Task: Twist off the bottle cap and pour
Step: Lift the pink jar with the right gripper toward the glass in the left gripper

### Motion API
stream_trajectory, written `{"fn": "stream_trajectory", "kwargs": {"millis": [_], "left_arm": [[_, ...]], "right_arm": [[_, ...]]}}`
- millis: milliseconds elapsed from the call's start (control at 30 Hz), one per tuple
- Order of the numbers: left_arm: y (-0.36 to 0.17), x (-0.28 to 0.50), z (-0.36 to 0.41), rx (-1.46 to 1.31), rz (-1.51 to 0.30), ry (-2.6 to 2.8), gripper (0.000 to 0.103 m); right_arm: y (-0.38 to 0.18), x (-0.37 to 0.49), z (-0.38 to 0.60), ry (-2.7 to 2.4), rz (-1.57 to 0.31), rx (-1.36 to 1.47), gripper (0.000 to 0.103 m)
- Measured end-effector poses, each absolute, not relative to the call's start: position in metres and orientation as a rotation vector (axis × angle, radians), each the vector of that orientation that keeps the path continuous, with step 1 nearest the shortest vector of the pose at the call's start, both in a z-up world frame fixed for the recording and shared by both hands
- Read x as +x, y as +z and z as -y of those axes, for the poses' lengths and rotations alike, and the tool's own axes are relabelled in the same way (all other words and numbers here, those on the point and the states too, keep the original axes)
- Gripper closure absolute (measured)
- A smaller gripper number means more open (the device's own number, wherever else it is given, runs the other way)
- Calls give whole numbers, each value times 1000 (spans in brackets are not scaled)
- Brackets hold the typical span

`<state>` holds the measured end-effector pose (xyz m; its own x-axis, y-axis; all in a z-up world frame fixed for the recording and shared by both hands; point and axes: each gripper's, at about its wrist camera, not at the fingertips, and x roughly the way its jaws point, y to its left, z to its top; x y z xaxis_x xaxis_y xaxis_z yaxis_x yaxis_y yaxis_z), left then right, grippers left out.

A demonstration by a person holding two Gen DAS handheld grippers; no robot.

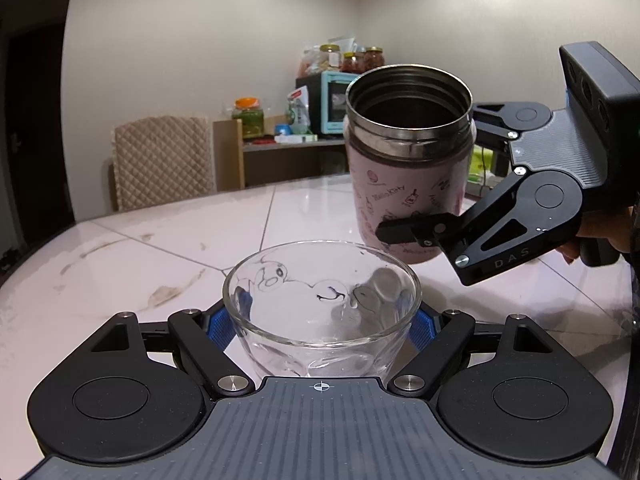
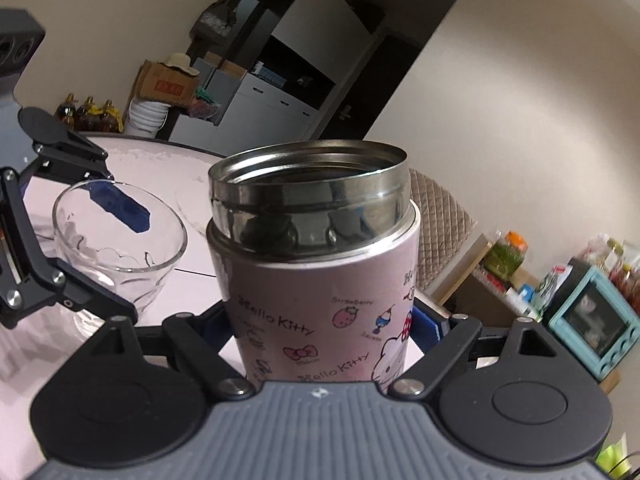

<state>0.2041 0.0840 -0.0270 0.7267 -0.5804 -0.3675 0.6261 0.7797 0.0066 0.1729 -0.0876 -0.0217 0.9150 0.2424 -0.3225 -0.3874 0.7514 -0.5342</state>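
In the left wrist view, a clear glass bowl with a cartoon print (image 1: 322, 300) is clamped between the blue-padded fingers of the left gripper (image 1: 322, 326), whose jaws are closed against its sides. The bowl stands upright on the white marble-patterned table (image 1: 160, 240), at the near edge of the surface as this camera sees it; it is presumably steadied there so that it cannot slide while liquid is received. Beyond it and to the right, the pink steel-rimmed Hello Kitty flask (image 1: 408, 168) is held clear of the table by the right gripper (image 1: 404, 224), which reaches in from the right edge. The flask's mouth is open and no cap is seen anywhere, so the unscrewing is judged finished. The flask is tipped only slightly toward the bowl and nothing is seen flowing, so the pour is judged not yet begun.

In the right wrist view, the flask (image 2: 316, 304) is gripped low on its pink body, the jaws of the right gripper (image 2: 320, 332) shut on either side of it, with the steel neck projecting forward of the fingertips. The low hold is presumably chosen so that the rim stays free for pouring. The bowl (image 2: 120, 236) lies to the left of the flask, near but apart, with one blue pad of the left gripper seen through its glass.
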Motion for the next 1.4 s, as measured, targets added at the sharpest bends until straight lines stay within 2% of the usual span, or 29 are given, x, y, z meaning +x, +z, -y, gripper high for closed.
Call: {"fn": "stream_trajectory", "kwargs": {"millis": [600,1400], "left_arm": [[-25,223,-83,132,-357,-669,17],[-32,208,-85,135,-358,-666,17]], "right_arm": [[-27,172,68,336,-208,-778,15],[-40,171,45,326,-181,-942,15]]}}
